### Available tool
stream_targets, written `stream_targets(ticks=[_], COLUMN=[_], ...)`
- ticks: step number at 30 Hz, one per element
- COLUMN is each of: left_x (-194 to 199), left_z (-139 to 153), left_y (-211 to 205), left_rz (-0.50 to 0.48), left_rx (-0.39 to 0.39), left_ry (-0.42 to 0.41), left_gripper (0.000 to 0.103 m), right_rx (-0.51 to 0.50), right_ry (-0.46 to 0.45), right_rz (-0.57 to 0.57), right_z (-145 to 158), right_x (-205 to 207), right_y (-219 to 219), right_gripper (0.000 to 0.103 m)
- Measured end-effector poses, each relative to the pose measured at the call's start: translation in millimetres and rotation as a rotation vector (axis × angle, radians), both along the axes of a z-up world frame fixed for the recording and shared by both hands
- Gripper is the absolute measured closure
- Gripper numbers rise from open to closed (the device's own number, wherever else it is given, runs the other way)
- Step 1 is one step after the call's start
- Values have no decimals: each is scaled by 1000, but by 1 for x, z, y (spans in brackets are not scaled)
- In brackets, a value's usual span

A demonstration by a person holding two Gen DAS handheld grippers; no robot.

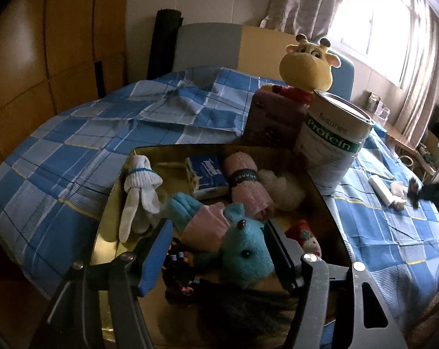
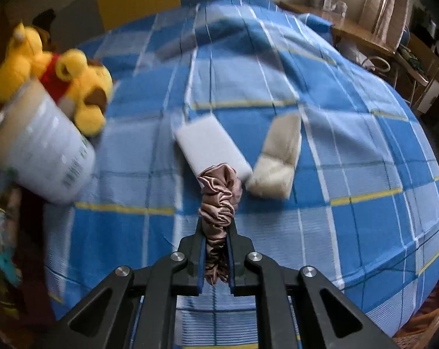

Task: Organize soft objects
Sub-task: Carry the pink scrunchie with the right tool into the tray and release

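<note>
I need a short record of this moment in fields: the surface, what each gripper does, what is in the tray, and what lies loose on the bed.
surface: bed with blue checked sheet
left gripper: jaws apart around the blue plush toy, pads not pressing on it
right gripper: shut on a pink satin scrunchie
tray: white socks, tissue pack, pink rolled towel, blue plush toy
loose on bed: white sponge, beige sponge
beside tray: protein can, yellow plush giraffe
</note>
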State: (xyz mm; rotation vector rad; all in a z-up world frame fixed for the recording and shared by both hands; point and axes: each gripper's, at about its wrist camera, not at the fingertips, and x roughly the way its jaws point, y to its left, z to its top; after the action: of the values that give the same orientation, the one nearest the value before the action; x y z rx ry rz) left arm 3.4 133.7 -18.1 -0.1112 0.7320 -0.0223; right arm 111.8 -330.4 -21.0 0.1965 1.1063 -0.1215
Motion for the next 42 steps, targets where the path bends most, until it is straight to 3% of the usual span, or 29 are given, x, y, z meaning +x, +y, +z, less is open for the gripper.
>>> stream_targets(ticks=[7,11,15,18,22,24,27,32,35,39,41,42], left_x=[0,-1,-1,0,-1,-2,-5,-11,-15,-21,-23,-23], left_z=[1,2,4,4,5,7,10,13,13,16,18,20], left_y=[12,19,26,31,42,50,62,81,86,84,80,79], left_rz=[26,37,53,68,105,131,178,247,268,273,265,261], left_rx=[-21,-27,-32,-32,-36,-36,-26,-15,-14,-3,5,7], left_ry=[-7,-13,-16,-13,-13,-19,-30,-35,-32,-42,-48,-51], left_gripper=[36,35,34,34,33,30,27,26,24,18,18,18], right_rx=[-31,-60,-67,-29,19,44,63,118,153,223,259,266], right_ry=[-83,-156,-286,-401,-494,-482,-385,-123,-19,44,39,38], right_rz=[18,16,50,137,381,519,722,949,991,992,976,962], right_z=[56,102,161,204,233,224,180,69,20,-15,-18,-18], right_x=[54,104,148,167,160,145,109,40,11,-13,-16,-17], right_y=[26,48,92,140,226,269,327,384,396,401,404,403], right_gripper=[93,93,93,93,93,93,93,93,93,89,81,71])
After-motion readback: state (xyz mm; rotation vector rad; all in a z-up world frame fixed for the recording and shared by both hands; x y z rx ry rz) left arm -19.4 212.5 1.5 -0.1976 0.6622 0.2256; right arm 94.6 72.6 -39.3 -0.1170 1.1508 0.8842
